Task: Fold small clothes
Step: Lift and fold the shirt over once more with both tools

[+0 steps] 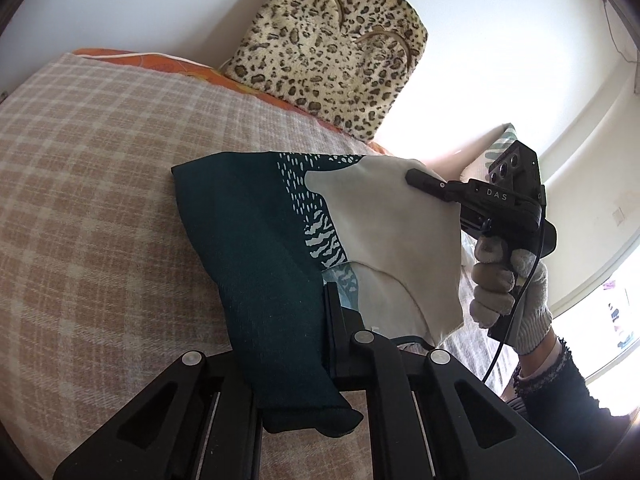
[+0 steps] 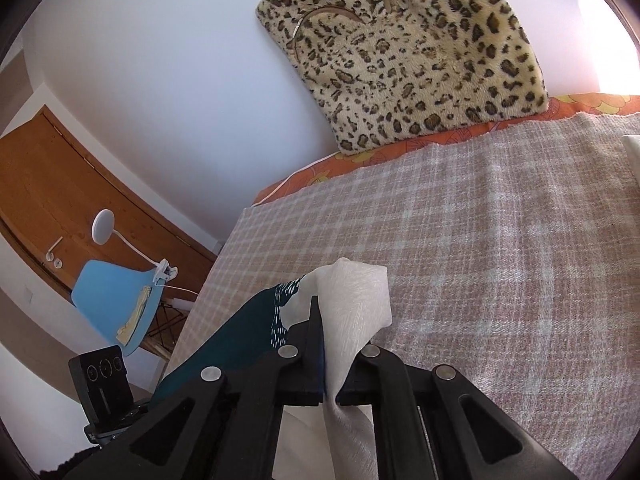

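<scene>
Dark teal garment (image 1: 256,240) with a cream panel, white dashes and zebra-like stripes where the two meet. Beige-and-white plaid blanket (image 1: 100,160) over an orange floral sheet (image 2: 452,136) with yellow blooms. Tan leopard-print cushion (image 1: 332,48), dark brown spots. Black left gripper (image 1: 334,300) and black right gripper (image 1: 412,178), white letters on the latter. Off-white knitted glove (image 1: 504,292). Black sleeve (image 1: 560,384). White wall (image 2: 160,60). Brown wooden door (image 2: 60,176). Light blue chair (image 2: 116,300) with a white clip lamp (image 2: 104,226).

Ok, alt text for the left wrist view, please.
A dark teal and cream garment hangs over a plaid blanket, pinched by the left gripper at the bottom and the right gripper, held by a gloved hand. A leopard-print cushion leans on the wall.
</scene>
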The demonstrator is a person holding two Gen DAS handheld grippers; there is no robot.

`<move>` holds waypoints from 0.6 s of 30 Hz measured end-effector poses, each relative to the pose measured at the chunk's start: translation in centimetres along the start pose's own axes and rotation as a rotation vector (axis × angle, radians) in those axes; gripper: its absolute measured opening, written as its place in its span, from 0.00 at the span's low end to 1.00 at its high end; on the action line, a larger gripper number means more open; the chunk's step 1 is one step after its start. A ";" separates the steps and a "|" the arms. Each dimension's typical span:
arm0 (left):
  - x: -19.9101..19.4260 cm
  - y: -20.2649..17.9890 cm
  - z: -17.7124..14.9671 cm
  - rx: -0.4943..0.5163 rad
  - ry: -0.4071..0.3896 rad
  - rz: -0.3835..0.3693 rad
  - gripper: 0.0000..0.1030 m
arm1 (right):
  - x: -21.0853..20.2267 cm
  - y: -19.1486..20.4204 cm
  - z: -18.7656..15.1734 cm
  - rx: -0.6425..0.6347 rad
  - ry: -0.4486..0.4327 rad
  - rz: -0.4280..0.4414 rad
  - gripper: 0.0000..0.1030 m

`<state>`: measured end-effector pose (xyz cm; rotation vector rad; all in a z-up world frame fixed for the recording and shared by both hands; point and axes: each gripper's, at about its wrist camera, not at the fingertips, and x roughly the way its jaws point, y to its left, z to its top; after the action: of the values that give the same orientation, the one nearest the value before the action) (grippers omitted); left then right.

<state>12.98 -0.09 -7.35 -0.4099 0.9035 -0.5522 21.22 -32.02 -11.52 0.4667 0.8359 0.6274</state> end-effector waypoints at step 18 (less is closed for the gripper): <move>5.1 -10.3 1.2 0.147 -0.031 -0.099 0.06 | -9.9 -1.6 1.6 -0.031 -0.099 -0.082 0.00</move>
<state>13.63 -11.15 -4.17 -0.3301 0.8100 -0.6970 17.94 -40.08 -6.29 0.4299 0.7465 0.5371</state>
